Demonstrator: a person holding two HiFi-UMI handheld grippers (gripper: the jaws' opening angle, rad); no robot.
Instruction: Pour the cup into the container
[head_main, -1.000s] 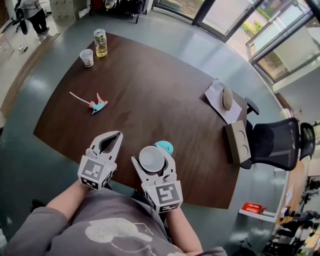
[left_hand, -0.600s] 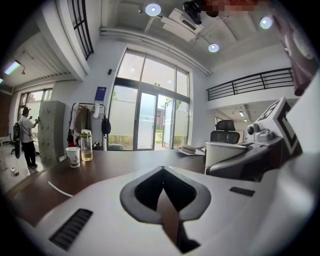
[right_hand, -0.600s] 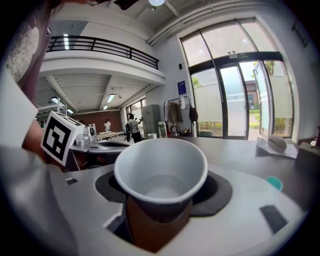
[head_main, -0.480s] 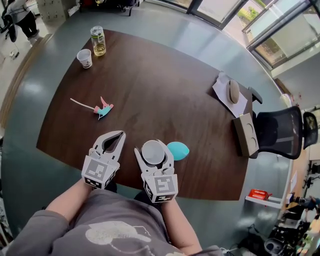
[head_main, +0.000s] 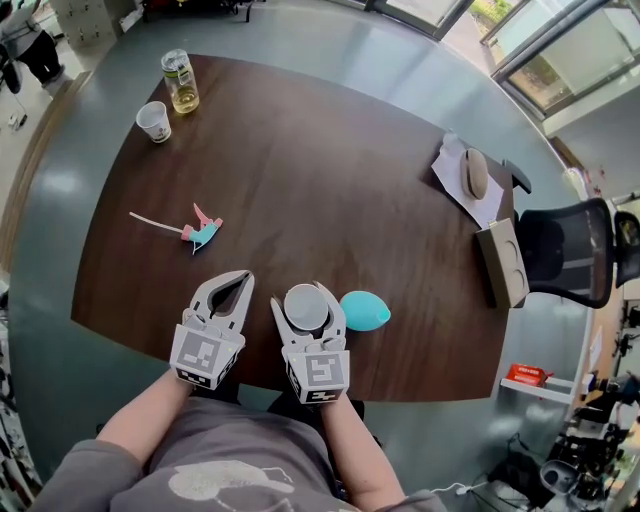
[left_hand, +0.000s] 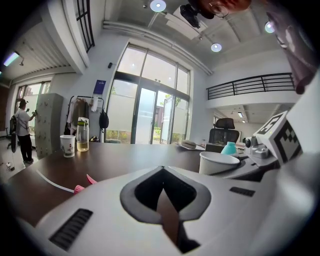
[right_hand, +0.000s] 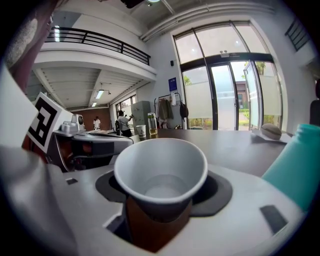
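A white paper cup (head_main: 306, 306) stands upright between the jaws of my right gripper (head_main: 308, 294), which is shut on it near the table's front edge. In the right gripper view the cup (right_hand: 161, 170) fills the middle and its pale bottom shows; whether clear liquid is inside I cannot tell. A teal container (head_main: 365, 311) rests on the table just right of the cup, apart from it, and shows at the right edge as the teal container (right_hand: 296, 167). My left gripper (head_main: 240, 278) hovers left of the cup, jaws shut with nothing in them.
On the dark wooden table (head_main: 320, 190) lie a pink and teal toy (head_main: 202, 232), a second paper cup (head_main: 153, 121) and a bottle of yellow liquid (head_main: 180, 81) at the far left. A mouse on paper (head_main: 475, 172), a box (head_main: 503, 262) and an office chair (head_main: 565, 250) are at the right.
The teal container, mostly hidden behind the cup a second ago, now shows to the right of it. The view has shifted. Both grippers keep their state.
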